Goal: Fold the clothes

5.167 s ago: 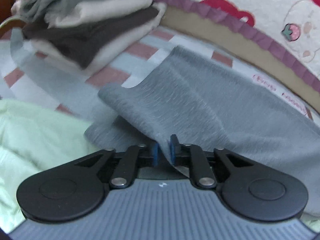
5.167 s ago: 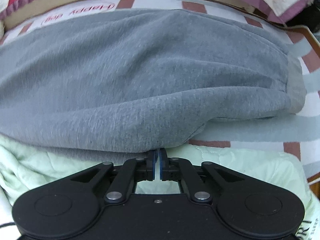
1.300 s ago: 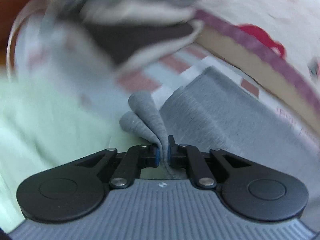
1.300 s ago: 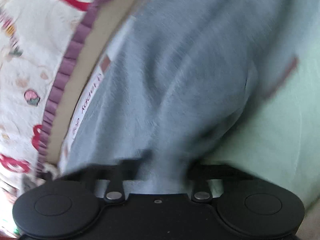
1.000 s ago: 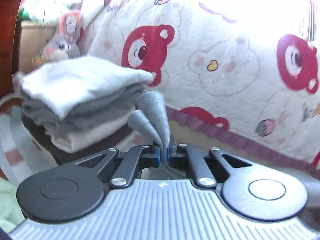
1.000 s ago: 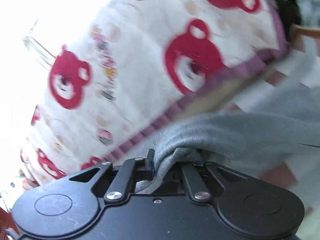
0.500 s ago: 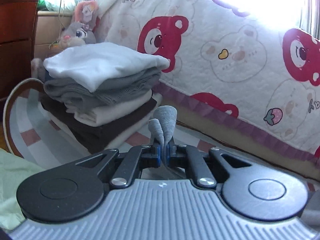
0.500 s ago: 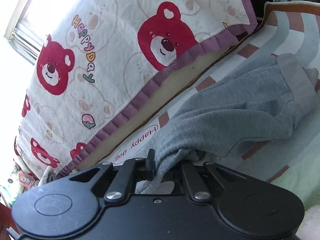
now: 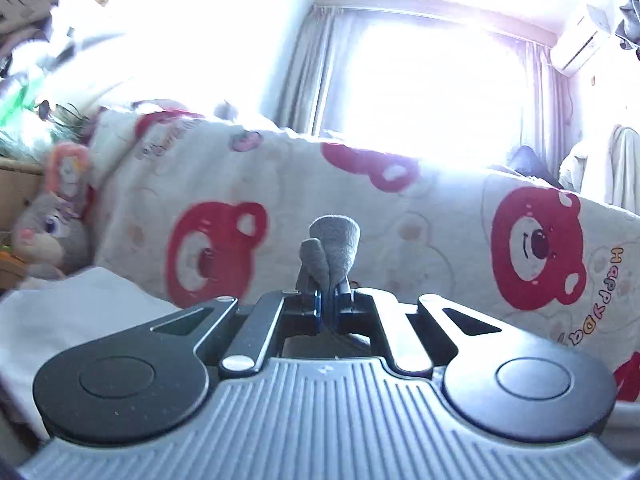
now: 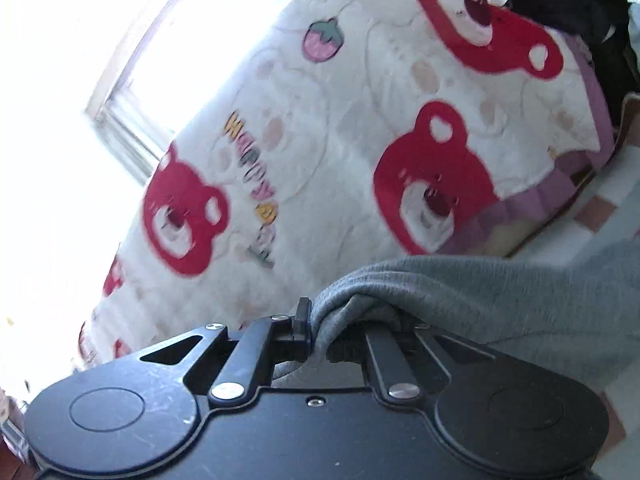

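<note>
My left gripper (image 9: pixel 327 304) is shut on a bunched fold of the grey sweatpants (image 9: pixel 334 250), which sticks up between its blue pads. It is held high and level, facing the bear-print quilt. In the right wrist view the same grey sweatpants (image 10: pixel 500 300) drape from my right gripper (image 10: pixel 320 328) away to the right. That gripper is shut on a gathered edge of the cloth; the fabric hides its right finger.
A white quilt with red bears (image 9: pixel 400 216) stands upright behind the bed. The top white garment of a folded stack (image 9: pixel 68 312) lies at lower left, with a grey plush rabbit (image 9: pixel 52 232) beside it. A bright window (image 9: pixel 432 92) is behind. Striped bedding (image 10: pixel 592 208) shows at right.
Both grippers have risen with the sweatpants. The left view has tilted up from the folded stack to the quilt top and window. The right view now shows more quilt and less of the bed.
</note>
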Tool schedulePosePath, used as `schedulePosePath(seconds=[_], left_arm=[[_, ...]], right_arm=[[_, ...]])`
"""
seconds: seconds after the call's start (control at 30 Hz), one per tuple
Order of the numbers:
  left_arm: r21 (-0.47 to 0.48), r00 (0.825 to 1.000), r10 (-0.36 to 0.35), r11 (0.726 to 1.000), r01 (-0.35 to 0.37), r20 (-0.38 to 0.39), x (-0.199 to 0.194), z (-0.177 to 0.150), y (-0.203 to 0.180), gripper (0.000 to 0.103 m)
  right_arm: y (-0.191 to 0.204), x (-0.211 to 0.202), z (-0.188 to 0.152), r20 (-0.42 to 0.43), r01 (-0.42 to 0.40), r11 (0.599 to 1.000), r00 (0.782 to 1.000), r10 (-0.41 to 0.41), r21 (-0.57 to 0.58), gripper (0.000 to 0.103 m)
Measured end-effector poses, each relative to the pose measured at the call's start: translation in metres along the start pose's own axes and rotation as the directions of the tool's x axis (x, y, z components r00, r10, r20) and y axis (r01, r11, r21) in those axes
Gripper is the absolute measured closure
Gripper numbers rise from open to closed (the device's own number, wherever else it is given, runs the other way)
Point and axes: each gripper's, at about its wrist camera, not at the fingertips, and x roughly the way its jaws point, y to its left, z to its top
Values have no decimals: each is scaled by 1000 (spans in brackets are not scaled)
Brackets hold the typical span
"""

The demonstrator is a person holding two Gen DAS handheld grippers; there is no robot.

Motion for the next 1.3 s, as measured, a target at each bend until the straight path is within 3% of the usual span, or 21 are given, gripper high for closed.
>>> schedulePosePath(seconds=[0.07, 0.17, 0.27, 0.33, 0.4, 0.53, 0.63, 0.7, 0.9, 1.0, 1.1, 1.2, 1.3], left_arm=[[-81, 990, 38, 996, -49, -134, -4, -22, 26, 97], [-78, 942, 141, 982, -173, -305, -12, -78, 58, 97], [1, 884, 253, 961, -275, -394, -29, -128, 78, 98], [-25, 848, 280, 945, -325, -449, -39, -146, 96, 98], [-36, 828, 301, 932, -360, -473, -47, -156, 104, 98], [9, 844, 318, 937, -349, -433, -65, -150, 98, 98], [-22, 850, 294, 941, -337, -437, -72, -139, 100, 98], [-10, 836, 298, 940, -341, -461, -66, -143, 103, 98], [24, 773, 330, 926, -378, -542, -53, -180, 107, 98], [16, 764, 322, 925, -379, -558, -52, -180, 112, 98], [-25, 762, 293, 927, -375, -577, -40, -174, 119, 98], [-38, 765, 273, 932, -362, -583, -20, -169, 117, 98], [23, 769, 280, 945, -327, -574, 5, -169, 104, 98]], right_arm=[[-3, -11, -20, -47, 13, 1000, 999, -12, 19, 95], [-15, -20, -52, -138, 65, 995, 989, -53, 82, 95], [-26, -22, -81, -238, 125, 986, 966, -96, 112, 95], [-28, -21, -93, -290, 158, 981, 950, -119, 114, 95], [-28, -18, -98, -318, 186, 975, 938, -139, 123, 95], [-23, -30, -92, -301, 175, 977, 944, -131, 122, 95], [-25, -40, -90, -303, 183, 971, 944, -131, 152, 95], [-27, -39, -92, -328, 224, 967, 928, -173, 124, 95], [-36, -10, -104, -456, 350, 931, 849, -266, 108, 95], [-24, -14, -102, -405, 301, 951, 880, -247, 75, 95], [-30, -19, -99, -362, 284, 950, 906, -222, 128, 95], [-42, -8, -95, -341, 273, 942, 919, -197, 194, 95], [-46, 10, -89, -324, 270, 945, 925, -201, 185, 95]])
